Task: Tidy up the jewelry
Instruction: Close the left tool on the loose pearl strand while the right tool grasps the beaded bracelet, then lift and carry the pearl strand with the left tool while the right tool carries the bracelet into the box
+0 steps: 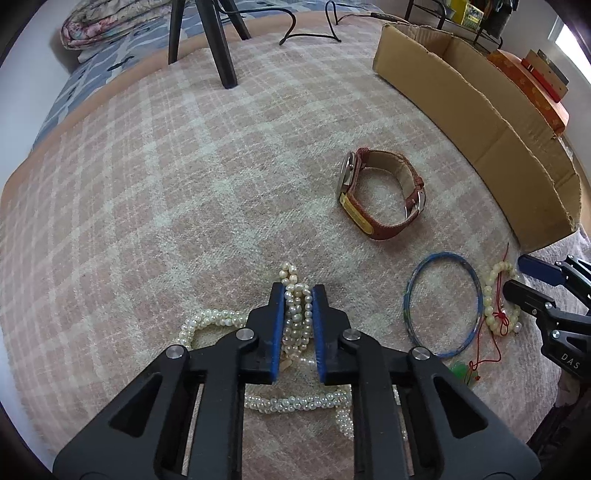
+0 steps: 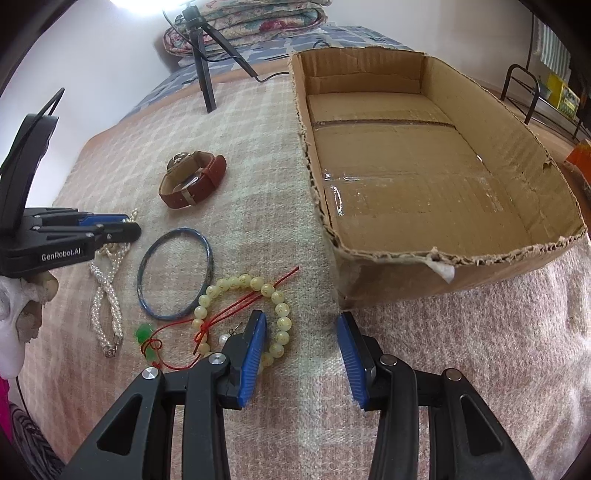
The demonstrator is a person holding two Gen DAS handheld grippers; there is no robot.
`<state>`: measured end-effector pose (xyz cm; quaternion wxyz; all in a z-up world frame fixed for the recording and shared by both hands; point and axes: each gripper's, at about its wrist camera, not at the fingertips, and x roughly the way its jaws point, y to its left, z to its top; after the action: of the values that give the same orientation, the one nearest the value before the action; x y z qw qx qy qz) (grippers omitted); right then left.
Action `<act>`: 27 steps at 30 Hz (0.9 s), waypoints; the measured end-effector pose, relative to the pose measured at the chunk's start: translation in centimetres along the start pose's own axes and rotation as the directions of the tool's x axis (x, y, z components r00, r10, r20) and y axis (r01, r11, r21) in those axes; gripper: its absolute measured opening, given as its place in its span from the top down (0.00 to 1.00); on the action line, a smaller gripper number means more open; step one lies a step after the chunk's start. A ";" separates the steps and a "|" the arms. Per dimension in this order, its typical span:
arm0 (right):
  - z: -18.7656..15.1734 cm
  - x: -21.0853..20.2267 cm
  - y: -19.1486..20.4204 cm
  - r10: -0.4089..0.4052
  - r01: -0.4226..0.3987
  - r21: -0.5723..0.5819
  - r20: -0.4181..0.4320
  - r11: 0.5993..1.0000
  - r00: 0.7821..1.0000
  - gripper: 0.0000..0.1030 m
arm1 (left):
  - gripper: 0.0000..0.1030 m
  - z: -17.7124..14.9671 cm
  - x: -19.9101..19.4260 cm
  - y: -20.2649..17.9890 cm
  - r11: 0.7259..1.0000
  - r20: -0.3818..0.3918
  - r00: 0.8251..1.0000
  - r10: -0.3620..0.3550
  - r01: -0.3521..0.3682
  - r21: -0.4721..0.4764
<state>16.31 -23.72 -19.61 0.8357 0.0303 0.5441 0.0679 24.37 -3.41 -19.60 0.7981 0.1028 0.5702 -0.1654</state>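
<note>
My left gripper [image 1: 298, 291] is shut on a white pearl necklace [image 1: 295, 314], whose strands trail on the pink plaid blanket; it also shows in the right wrist view [image 2: 105, 295]. My right gripper [image 2: 301, 319] is open and empty, low over the blanket just right of a yellow bead bracelet [image 2: 255, 284] with a red cord. A blue bangle [image 2: 175, 273] lies left of the beads. A brown leather watch [image 1: 380, 192] sits farther back. An open cardboard box [image 2: 517, 254] stands at the right.
A black tripod [image 1: 218, 40] stands at the back of the blanket with a cable [image 1: 310, 35] beside it. A green charm [image 2: 146, 334] hangs on the red cord. Folded quilts [image 2: 251, 22] lie behind. A metal rack [image 2: 524, 88] stands at the far right.
</note>
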 end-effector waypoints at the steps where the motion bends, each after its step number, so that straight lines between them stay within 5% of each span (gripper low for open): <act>1: 0.0 0.0 0.0 -0.006 0.006 -0.004 0.001 1.000 1.000 0.60 | 0.90 0.0 0.0 0.0 1.000 0.003 1.000 0.002 -0.002 -0.001; 10: 0.0 0.0 -0.3 -0.011 0.012 -0.009 0.014 1.000 1.000 0.76 | 0.94 0.7 -0.5 0.9 0.999 0.026 1.000 -0.010 0.011 -0.046; 15: -0.1 -0.4 -0.5 0.006 -0.006 0.003 0.024 1.000 1.000 0.94 | 0.94 0.8 -0.8 1.9 0.996 0.037 0.999 -0.031 0.033 -0.080; 27: -0.6 -2.9 0.6 0.047 -0.046 -0.016 0.064 0.999 0.997 0.95 | 0.94 0.5 -3.5 3.0 0.988 0.093 0.993 -0.072 0.084 -0.130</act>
<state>14.61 -23.60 -17.17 0.8511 0.0390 0.5157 0.0905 24.94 -0.32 -16.18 0.8205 0.0193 0.5478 -0.1622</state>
